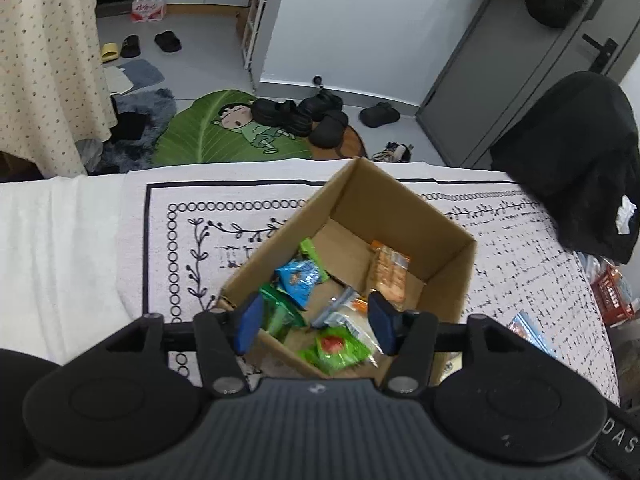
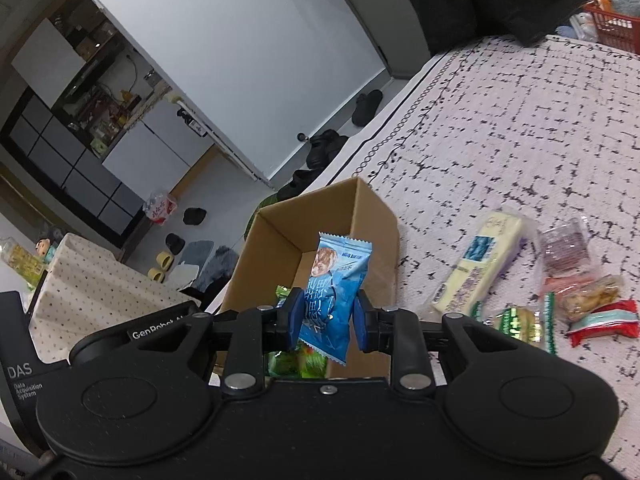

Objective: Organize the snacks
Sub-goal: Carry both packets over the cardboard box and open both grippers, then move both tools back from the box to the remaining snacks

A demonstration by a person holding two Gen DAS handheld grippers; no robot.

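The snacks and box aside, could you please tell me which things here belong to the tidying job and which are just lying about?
Job:
- box
- blue packet in right gripper
- packets in box
- loose snacks on cloth
- left gripper, open over box

Lying about:
- shoes
- leaf mat
- black coat
- red basket

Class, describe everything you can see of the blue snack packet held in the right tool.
The blue snack packet is a glossy, crinkled foil or plastic pouch with a serrated top seam, a printed picture of a brown nut-like snack and white lettering. It stands roughly upright, tilted slightly, its lower corner hanging below the pads. The right tool clamps it around the middle, one blue pad on each side. It is held in front of the open cardboard box; nothing else visibly touches it.
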